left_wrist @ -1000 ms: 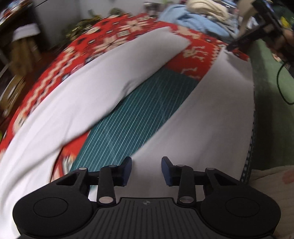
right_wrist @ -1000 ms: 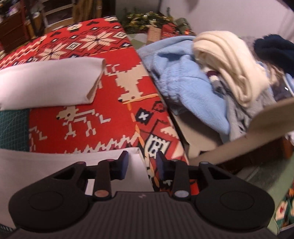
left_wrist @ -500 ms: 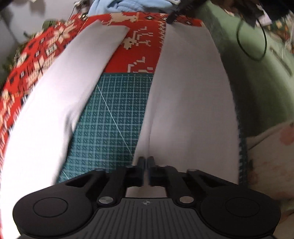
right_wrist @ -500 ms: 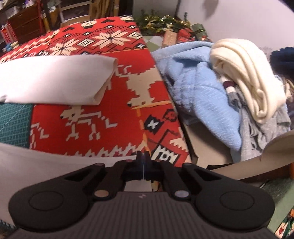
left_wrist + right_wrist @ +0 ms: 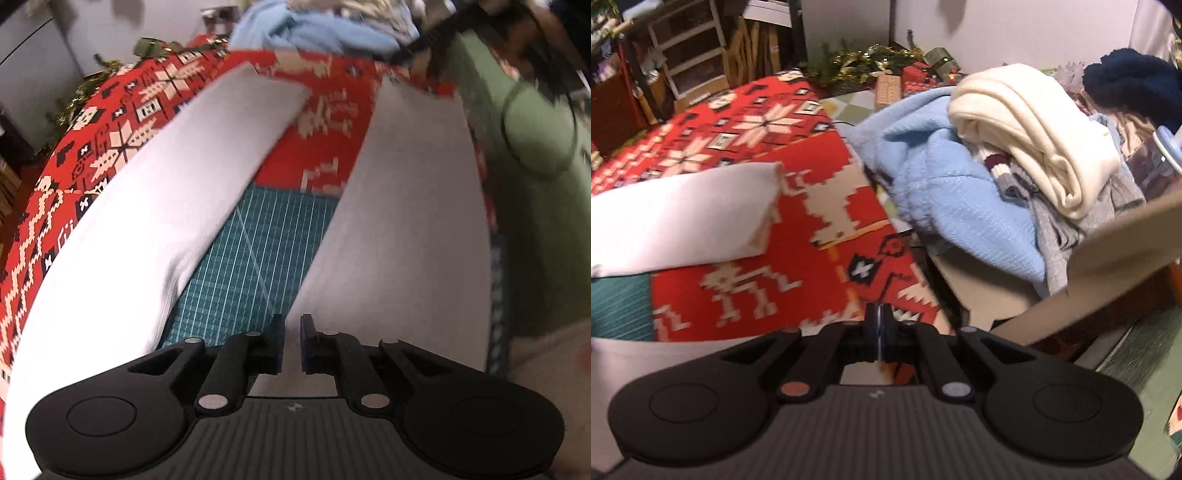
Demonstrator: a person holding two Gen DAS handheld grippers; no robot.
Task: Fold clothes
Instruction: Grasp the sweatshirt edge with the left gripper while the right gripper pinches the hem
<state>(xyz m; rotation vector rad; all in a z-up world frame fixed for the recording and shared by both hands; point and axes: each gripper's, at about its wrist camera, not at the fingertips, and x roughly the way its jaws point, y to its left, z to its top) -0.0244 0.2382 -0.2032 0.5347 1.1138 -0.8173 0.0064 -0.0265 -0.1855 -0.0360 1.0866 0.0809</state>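
A red woven blanket with white snowflake and reindeer figures [image 5: 827,236] covers the bench, with a teal gridded cutting mat [image 5: 255,258] lying on top of it; beyond the far edge sits a heap of laundry led by a fluffy light-blue blanket [image 5: 945,192] and a cream knit sweater [image 5: 1034,129], beside a flap of brown cardboard [image 5: 1115,254]. The left tongs [image 5: 292,343] stand with a narrow gap between the pads, white fabric showing in that gap. The right tongs [image 5: 880,332] are pressed fully together at the far corner of the same piece. That white cloth garment [image 5: 402,221] lies in two long bands across mat and blanket, its long axis running from the left tongs away toward the laundry heap.
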